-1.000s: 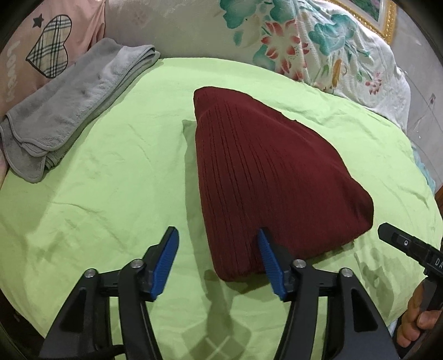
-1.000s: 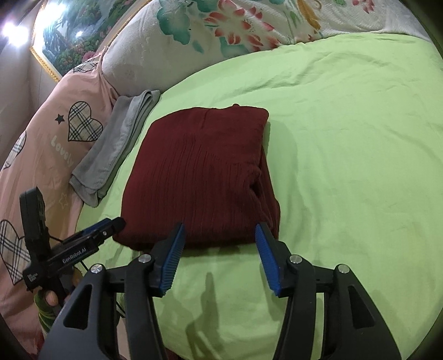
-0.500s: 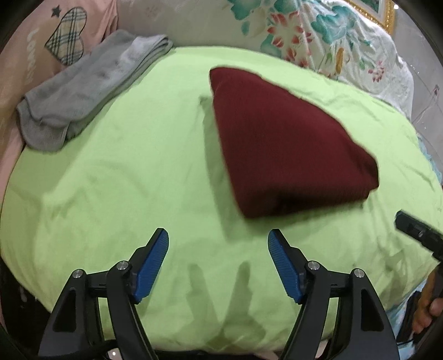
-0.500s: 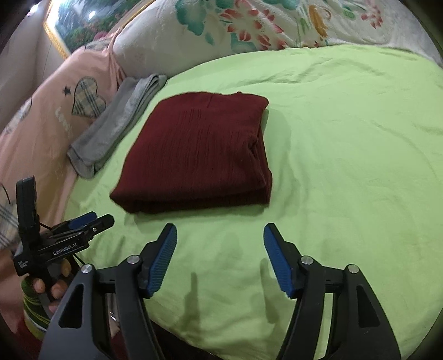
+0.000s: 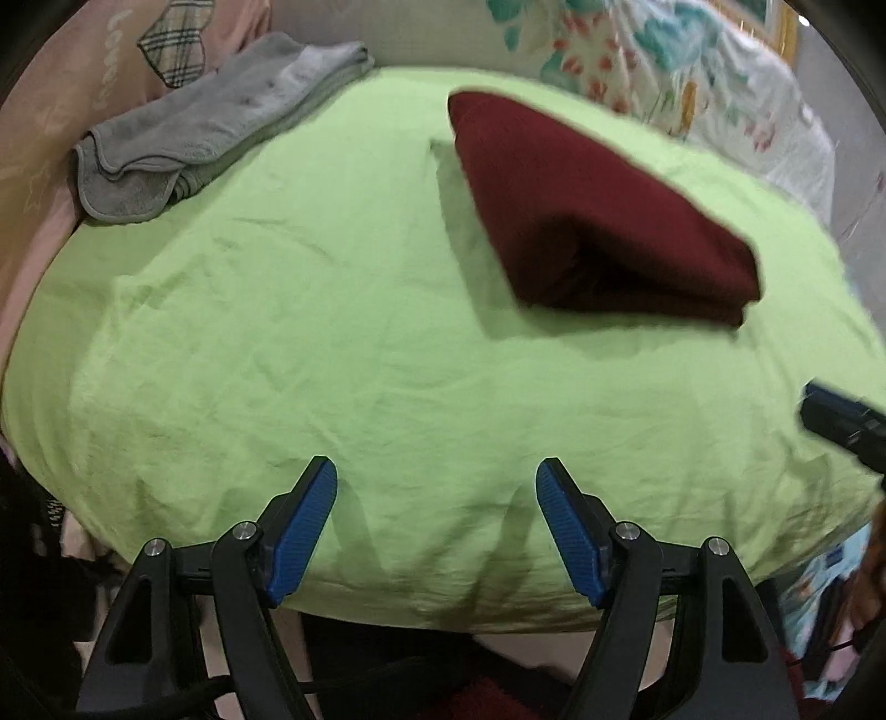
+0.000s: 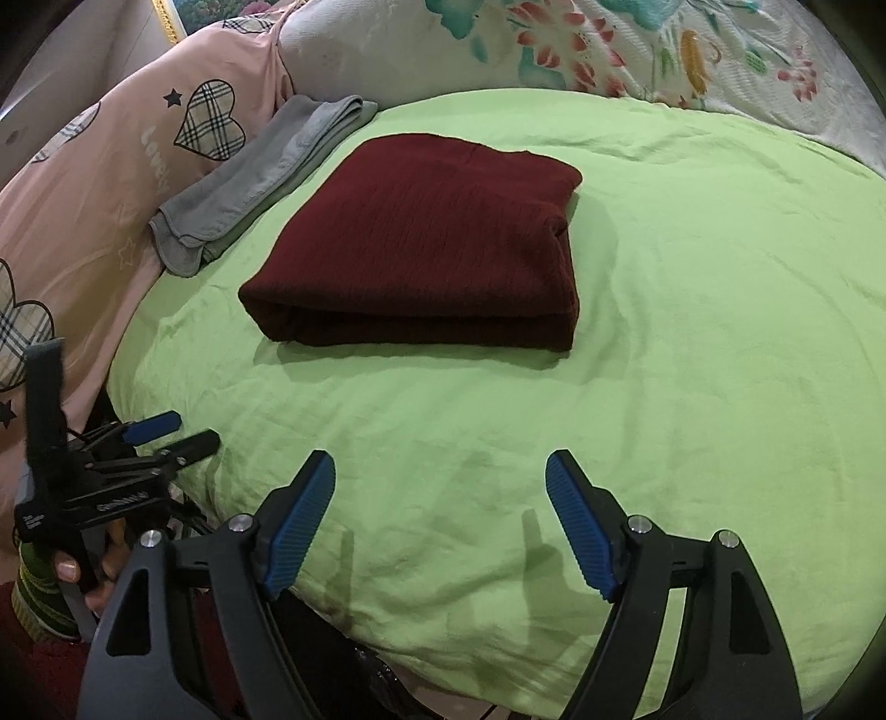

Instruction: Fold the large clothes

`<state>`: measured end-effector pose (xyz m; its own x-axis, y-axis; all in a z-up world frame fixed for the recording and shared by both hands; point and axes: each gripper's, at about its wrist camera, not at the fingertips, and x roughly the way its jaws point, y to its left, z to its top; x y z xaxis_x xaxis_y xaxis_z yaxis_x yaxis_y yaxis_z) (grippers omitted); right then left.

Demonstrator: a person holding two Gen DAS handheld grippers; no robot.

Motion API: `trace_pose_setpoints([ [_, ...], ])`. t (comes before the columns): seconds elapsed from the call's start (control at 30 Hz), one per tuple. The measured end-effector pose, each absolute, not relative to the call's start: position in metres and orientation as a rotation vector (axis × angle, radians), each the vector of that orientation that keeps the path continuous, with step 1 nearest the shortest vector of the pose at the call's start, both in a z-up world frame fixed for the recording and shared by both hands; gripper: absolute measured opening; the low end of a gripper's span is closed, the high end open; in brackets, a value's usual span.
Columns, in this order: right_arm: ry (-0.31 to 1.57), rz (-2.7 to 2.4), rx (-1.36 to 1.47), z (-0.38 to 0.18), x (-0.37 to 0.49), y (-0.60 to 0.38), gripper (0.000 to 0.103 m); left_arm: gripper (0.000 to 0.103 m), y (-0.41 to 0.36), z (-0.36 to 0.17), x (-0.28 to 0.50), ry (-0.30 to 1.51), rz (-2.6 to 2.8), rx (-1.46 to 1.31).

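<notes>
- The red sweater lies folded into a tidy rectangle on the green bed sheet, well apart from both claws, so the folding looks finished.
- The left claw hangs over the bed's near edge, jaws spread wide, holding nothing.
- The right claw is likewise wide open and empty.
- Count: 1 sweater, 2 claws, 1 gray towel set aside by the pillows, probably 2 of them.

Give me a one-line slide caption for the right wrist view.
Open right gripper hovers over the green sheet, short of the folded maroon sweater.
</notes>
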<state>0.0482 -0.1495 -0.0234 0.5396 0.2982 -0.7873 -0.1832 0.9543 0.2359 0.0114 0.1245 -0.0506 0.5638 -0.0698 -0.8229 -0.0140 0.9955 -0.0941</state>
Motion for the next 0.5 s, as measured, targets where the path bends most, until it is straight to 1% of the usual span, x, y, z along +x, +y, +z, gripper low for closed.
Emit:
trace_pose_setpoints([
  [0.07, 0.966, 0.288, 0.149, -0.024, 0.046, -0.154, 0.079, 0.079, 0.123, -0.048, 0.007, 0.986, -0.055, -0.116],
  [0.17, 0.973, 0.279, 0.19, -0.025, 0.04, -0.16, 0.081, 0.079, 0.11, -0.047, -0.001, 1.016, -0.067, -0.015],
  [0.37, 0.981, 0.258, 0.18, -0.025, 0.035, -0.164, 0.082, 0.081, 0.107, -0.034, -0.003, 0.965, -0.018, 0.031],
  [0.5, 0.964, 0.257, 0.162, -0.014, 0.038, -0.166, 0.082, 0.083, 0.106, -0.017, -0.002, 0.906, 0.018, 0.081],
])
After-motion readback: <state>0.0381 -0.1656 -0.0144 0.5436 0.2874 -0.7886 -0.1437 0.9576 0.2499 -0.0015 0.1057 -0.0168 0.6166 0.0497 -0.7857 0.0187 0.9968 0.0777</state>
